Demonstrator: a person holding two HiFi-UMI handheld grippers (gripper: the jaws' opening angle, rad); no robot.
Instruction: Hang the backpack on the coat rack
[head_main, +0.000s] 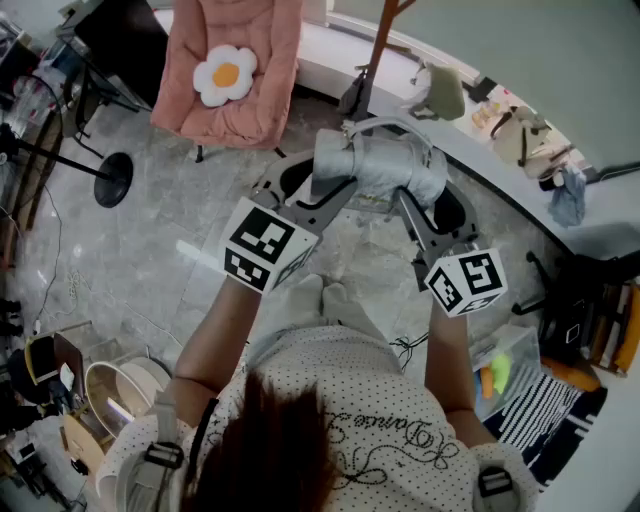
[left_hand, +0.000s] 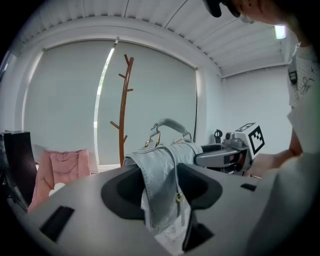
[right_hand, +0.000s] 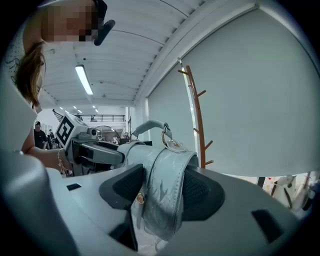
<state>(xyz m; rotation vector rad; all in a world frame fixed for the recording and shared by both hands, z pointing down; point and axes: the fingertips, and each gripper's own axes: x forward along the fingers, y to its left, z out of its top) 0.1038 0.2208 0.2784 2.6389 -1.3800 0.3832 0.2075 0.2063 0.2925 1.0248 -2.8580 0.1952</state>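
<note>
- Clamping a strap (left_hand: 159, 170) of the backpack (head_main: 385, 165) in the left gripper (left_hand: 160, 187): jaws set wide, dark pads bearing on the pale grey strap from both sides.
- Clamping another strap section in the right gripper (right_hand: 162, 190) the same way: jaws set wide, strap filling the gap, a gold stud (right_hand: 141, 198) hanging just beside the 9 o'clock pad.
- Holding the backpack clear of the floor between both grippers, at centre frame in the head view, with the left gripper at its 8 o'clock and the right gripper at its 4 o'clock.
- Carrying the backpack with its handle (left_hand: 172, 124) arching upward at 12 o'clock of the body in both gripper views.
- Facing the rack (head_main: 378, 50): brown wood, upright, at 12 o'clock of the backpack in the head view and apart from it.
- Reading the rack at 11 o'clock of the backpack in the left gripper view and at 1 o'clock in the right gripper view, against a pale blind.
- Locating a pink chair (head_main: 260, 100) at 10 o'clock of the backpack in the head view, with a flower-shaped cushion (head_main: 225, 73) lying on its seat.
- Leaving the hanging step not yet done: backpack touching no peg of the rack.
</note>
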